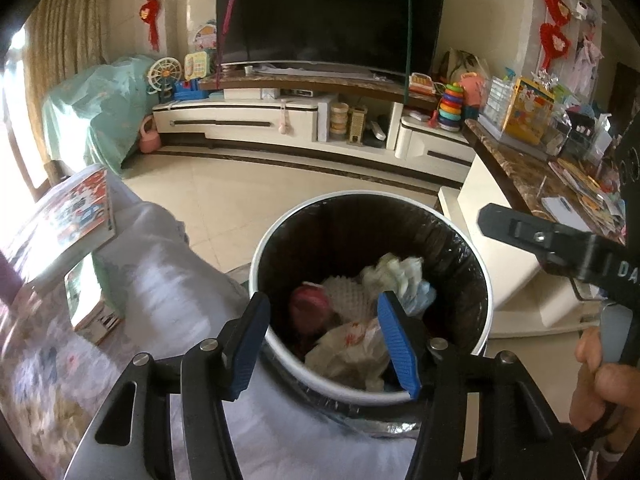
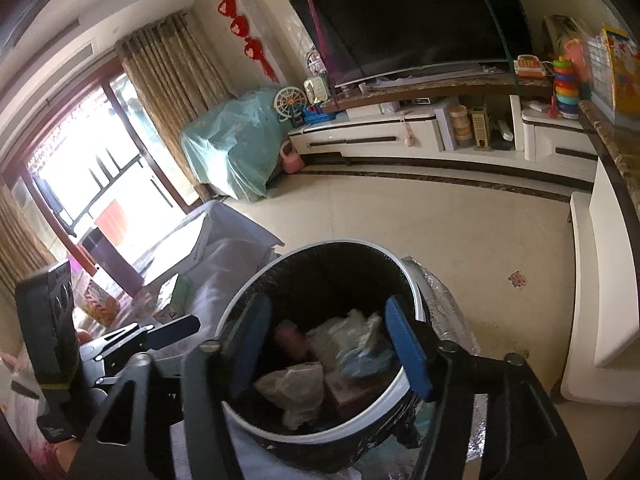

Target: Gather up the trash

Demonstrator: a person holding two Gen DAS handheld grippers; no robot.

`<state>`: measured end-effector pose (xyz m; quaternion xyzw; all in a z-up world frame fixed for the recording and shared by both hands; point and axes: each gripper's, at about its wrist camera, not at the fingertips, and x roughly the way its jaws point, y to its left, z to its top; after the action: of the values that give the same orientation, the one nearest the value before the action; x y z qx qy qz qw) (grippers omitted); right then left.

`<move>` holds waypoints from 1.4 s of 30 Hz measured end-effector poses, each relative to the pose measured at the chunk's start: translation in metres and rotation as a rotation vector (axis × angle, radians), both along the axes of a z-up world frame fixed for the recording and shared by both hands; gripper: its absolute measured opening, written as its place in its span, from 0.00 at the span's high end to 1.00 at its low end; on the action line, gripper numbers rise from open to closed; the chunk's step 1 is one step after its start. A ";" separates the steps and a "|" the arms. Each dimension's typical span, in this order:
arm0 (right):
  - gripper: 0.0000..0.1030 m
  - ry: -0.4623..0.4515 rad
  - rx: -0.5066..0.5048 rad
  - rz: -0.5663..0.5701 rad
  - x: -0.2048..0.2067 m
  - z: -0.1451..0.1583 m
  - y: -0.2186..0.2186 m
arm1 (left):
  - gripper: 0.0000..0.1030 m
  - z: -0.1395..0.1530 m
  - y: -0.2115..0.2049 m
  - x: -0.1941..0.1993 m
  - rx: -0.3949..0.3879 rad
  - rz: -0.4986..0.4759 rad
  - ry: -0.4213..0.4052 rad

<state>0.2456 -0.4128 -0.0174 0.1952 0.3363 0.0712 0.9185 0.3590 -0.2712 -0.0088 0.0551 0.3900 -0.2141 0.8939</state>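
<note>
Honestly, just hover both grippers, left gripper and right gripper, fingers apart and empty, over the bin, then back out clear of the liner.

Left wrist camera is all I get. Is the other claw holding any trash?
Observer: No. The right claw is open and empty, above the bin.
Operator: Is anything lying on the floor past the bin?
Observer: One small pink sticker, on the tiles to the bin's right.
Operator: What's beside the curtain?
Observer: A glass balcony door, with a railing outside it.
</note>
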 end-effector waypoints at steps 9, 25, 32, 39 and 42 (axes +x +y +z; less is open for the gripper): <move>0.06 -0.029 0.031 -0.019 -0.041 0.005 0.020 | 0.31 -0.003 0.057 -0.064 -0.133 0.120 -0.019; 0.01 -0.193 -0.121 -0.076 -0.133 0.020 0.091 | 0.22 0.000 0.139 -0.198 -0.200 0.276 -0.155; 0.00 -0.347 -0.269 -0.117 -0.163 0.048 0.119 | 0.03 0.020 0.159 -0.244 -0.178 0.318 -0.292; 0.00 -0.343 -0.288 -0.118 -0.170 0.028 0.134 | 0.01 0.012 0.163 -0.283 -0.128 0.382 -0.372; 0.00 -0.347 -0.297 -0.118 -0.174 0.024 0.139 | 0.01 0.011 0.162 -0.294 -0.109 0.401 -0.404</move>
<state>0.0718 -0.2742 0.0064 0.0620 0.1681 -0.0003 0.9838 0.0653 -0.1090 0.0027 -0.0297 0.1952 -0.0383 0.9796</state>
